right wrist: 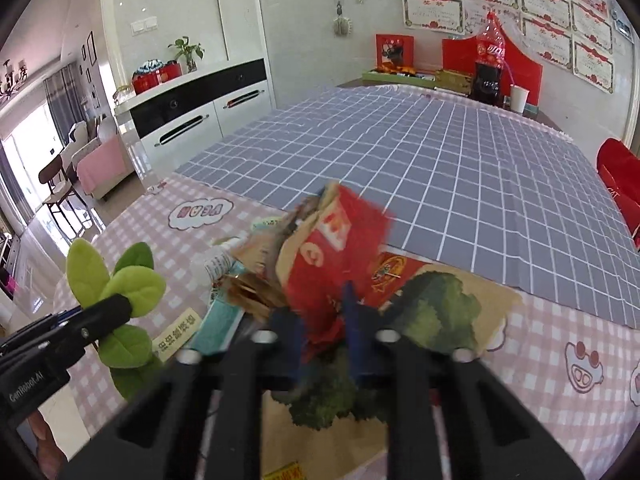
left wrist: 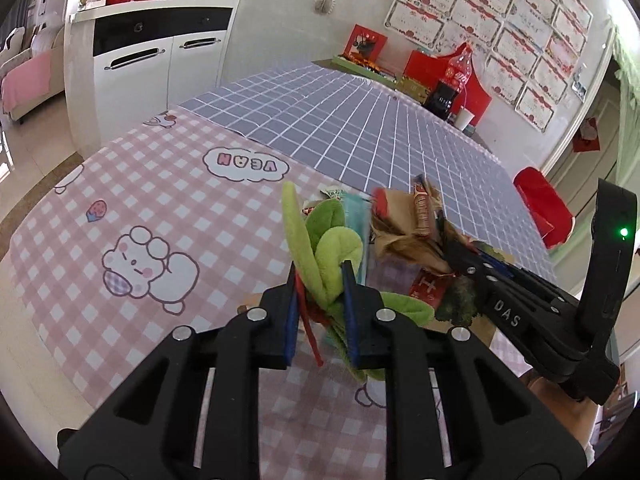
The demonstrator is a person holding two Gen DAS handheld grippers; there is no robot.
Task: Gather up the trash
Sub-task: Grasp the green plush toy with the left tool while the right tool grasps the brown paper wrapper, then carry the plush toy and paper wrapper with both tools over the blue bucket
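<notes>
We had our left gripper (left wrist: 320,300) clamped on a soft, fuzzy green felt leaf sprig (left wrist: 320,240) with a red ribbon, held above the pink checked cloth (left wrist: 160,200). Our right gripper (right wrist: 324,328) pinched a crumpled bunch of wrappers (right wrist: 332,248), glossy red and creased brown paper, blurred, over the flat broccoli-print sheet (right wrist: 440,312).

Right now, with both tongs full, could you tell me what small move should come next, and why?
Probably lift both loads clear of the table and carry them off together. The left tongs are shut on the green leaves, the right tongs on the red wrapper; no bin is in view, and loose wrappers remain on the tablecloth.
</notes>
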